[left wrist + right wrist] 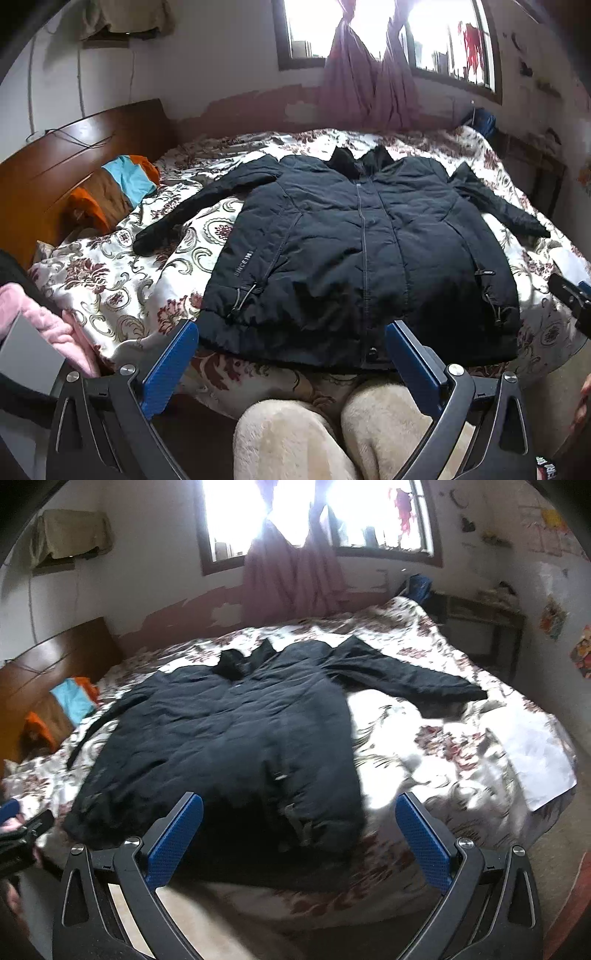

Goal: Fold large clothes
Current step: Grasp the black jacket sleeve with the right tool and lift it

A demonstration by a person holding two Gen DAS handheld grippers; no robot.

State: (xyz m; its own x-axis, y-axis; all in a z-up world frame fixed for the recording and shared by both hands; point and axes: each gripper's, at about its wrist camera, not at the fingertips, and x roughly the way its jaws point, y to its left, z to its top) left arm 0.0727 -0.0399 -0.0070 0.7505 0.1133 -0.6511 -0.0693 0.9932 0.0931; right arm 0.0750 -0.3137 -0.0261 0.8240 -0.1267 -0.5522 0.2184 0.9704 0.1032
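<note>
A dark navy padded jacket (pixel 354 243) lies flat and zipped on the bed, front up, collar toward the window, both sleeves spread out to the sides. It also shows in the right wrist view (pixel 236 746). My left gripper (pixel 291 332) is open and empty, just short of the jacket's hem at the near bed edge. My right gripper (pixel 299 805) is open and empty, held near the hem's right corner. The right gripper also shows at the right edge of the left wrist view (pixel 574 299).
The bed has a floral cover (pixel 122 280) and a wooden headboard (pixel 62 166) at the left. Orange, blue and brown clothes (pixel 114 192) lie by the headboard. A white sheet (pixel 532 753) lies at the bed's right. Pink fabric (pixel 48 325) is at near left. Pale fleece-clad knees (pixel 332 432) are below.
</note>
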